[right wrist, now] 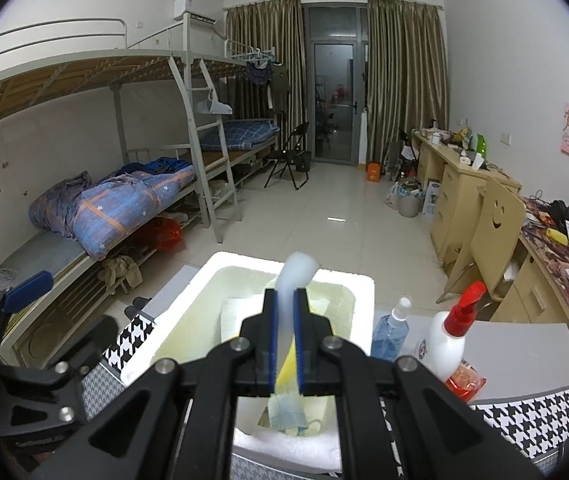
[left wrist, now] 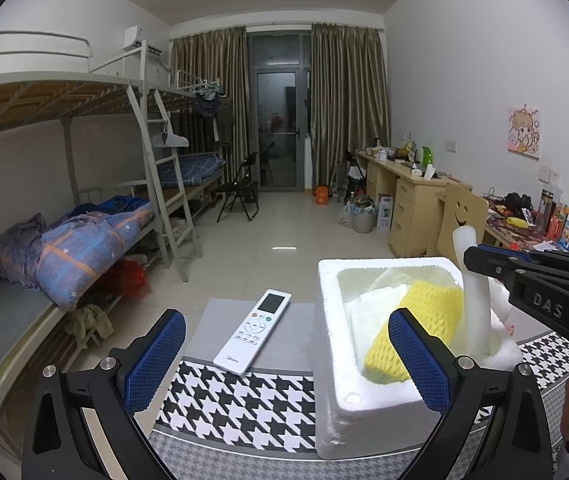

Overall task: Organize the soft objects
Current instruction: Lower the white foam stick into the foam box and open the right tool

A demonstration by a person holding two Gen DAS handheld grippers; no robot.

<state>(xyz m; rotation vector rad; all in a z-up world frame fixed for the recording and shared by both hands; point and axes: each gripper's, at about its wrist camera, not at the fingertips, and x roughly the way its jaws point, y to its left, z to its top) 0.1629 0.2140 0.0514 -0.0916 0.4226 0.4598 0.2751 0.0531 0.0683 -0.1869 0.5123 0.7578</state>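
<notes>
The white foam box (left wrist: pixel 336 344) sits on the checked cloth (left wrist: pixel 240 404). At its 9 o'clock lies a remote (left wrist: pixel 253 330). Inside it lies a yellow net sleeve (left wrist: pixel 412 332). The left claw (left wrist: pixel 288 360) is spread wide and holds nothing. The right claw (right wrist: pixel 285 320) is pressed tight on a white foam strip (right wrist: pixel 290 280) over the box, the strip poking up to 12 o'clock.

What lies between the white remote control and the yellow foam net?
In the left wrist view, the foam box's white wall stands between the remote control and the yellow foam net.
</notes>
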